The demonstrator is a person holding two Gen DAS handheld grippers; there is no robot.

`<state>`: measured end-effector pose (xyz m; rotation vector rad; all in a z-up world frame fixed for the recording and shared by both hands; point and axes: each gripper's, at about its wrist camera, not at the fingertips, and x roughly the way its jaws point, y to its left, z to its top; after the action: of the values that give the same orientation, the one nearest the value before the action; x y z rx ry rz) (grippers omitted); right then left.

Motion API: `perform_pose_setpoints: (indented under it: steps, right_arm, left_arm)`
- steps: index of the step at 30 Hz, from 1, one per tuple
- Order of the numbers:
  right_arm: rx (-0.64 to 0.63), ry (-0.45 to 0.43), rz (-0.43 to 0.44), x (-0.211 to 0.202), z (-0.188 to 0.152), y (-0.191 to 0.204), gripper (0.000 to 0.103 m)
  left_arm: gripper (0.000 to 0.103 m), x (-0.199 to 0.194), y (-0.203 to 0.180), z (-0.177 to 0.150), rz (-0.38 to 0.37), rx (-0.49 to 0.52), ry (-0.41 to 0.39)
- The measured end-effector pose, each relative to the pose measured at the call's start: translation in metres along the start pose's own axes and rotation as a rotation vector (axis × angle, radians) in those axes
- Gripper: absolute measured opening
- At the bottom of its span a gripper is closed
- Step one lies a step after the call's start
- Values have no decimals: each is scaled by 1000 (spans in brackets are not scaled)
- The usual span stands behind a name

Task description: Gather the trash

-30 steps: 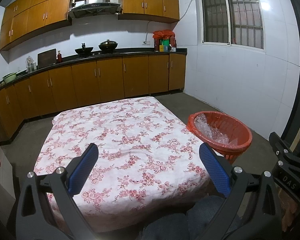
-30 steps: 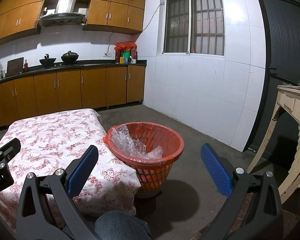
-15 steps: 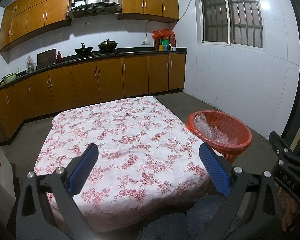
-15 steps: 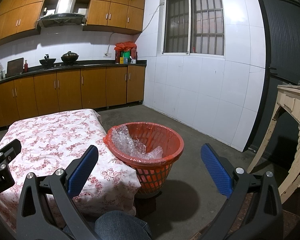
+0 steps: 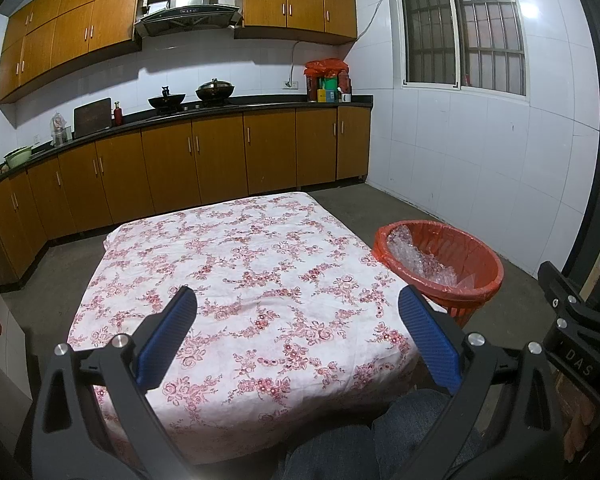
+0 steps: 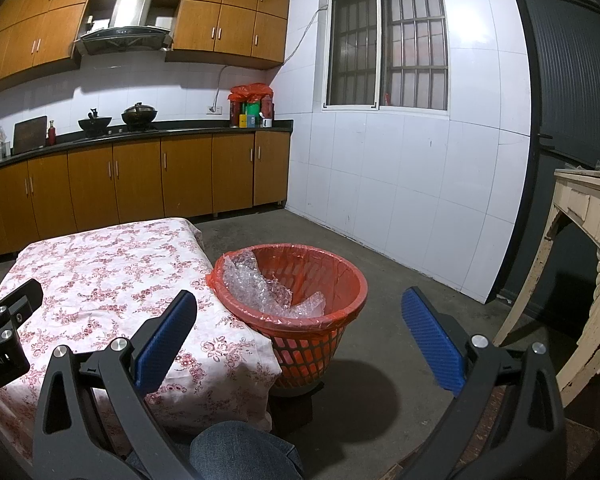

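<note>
**Bin loaded, table bare, both grippers idle**

The low table under its white cloth printed with red flowers (image 5: 236,280) takes up the middle of the room, set out from the run of orange-brown wooden kitchen cabinets (image 5: 204,160) so that a seated person can reach across it; a denim-clad knee (image 6: 236,452) shows at the near edge. No loose rubbish can be seen anywhere on the cloth.

The round red plastic lattice basket lined with a red bag (image 6: 300,320) stands on the concrete floor, right up against the table's right-hand corner. That placement looks deliberate: anything lifted off the cloth needs only a short swing sideways to drop in. The bag is folded over the rim to keep it open.

The task's thing, a crumpled sheet of clear bubble wrap (image 6: 260,288), already lies inside the basket, leaning on the wall nearest the table.

The left gripper (image 5: 296,332) hangs above the near part of the cloth, its blue-padded jaws spread wide around nothing. The right gripper (image 6: 300,332) faces the basket, equally wide and empty. By the look of it, collection is done or nearly so.
</note>
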<state>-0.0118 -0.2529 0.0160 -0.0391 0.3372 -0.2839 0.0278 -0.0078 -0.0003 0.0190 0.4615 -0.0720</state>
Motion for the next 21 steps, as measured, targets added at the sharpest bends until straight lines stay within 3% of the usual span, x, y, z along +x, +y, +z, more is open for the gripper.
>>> perform_pose_setpoints:
  steps: [21]
  right_arm:
    - [-2, 3, 0, -1, -1, -1, 101]
  left_arm:
    - [99, 0, 3, -1, 2, 6, 0]
